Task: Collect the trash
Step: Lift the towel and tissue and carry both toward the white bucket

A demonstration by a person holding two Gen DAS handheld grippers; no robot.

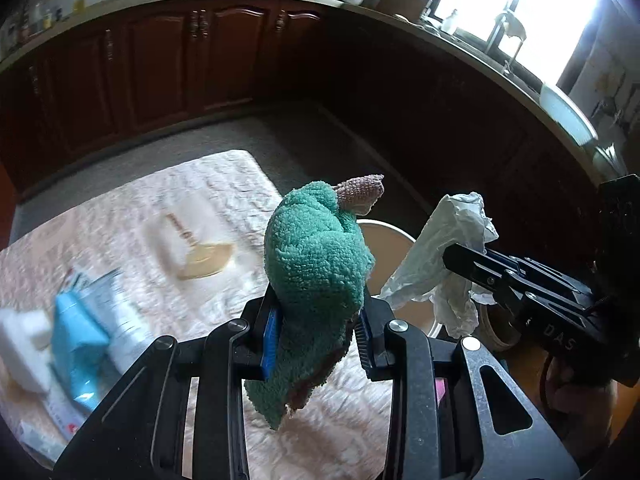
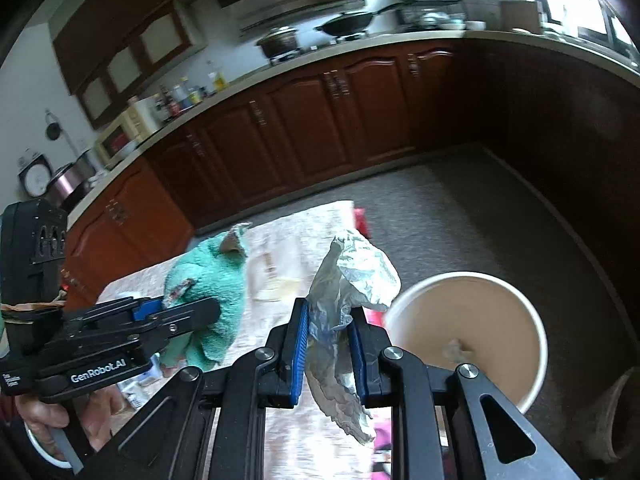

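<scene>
- Left hand-held gripper (image 1: 316,334): pressed onto a green terry cloth (image 1: 316,264), pinched low on the bundle so most of it stands above the blue pads; a brownish corner pokes out at the top. Probably held as a wipe for the spill, not as trash.
- Right hand-held gripper (image 2: 328,344): pinching a crumpled white wrapper (image 2: 352,280) mid-length; one end sticks up, the other droops below the pads. This is the trash item in hand, clear of the tabletop.
- Round bin (image 2: 524,344), white rim, tan inside, stands on the floor just right of the wrapper; a small scrap already lies in it. Mouth open and unobstructed.
- Judgement: step in hand is carrying the wrapper over the bin rim for release; the short sideways path looks free.
- Tabletop (image 1: 224,184), under a pale patterned cover, carries a yellowish smear (image 1: 208,260) and blurred blue-and-white packets (image 1: 80,328) at the near left edge.
- Room: open floor between tabletop and cabinets; a second brown vessel sits beside the bin.
</scene>
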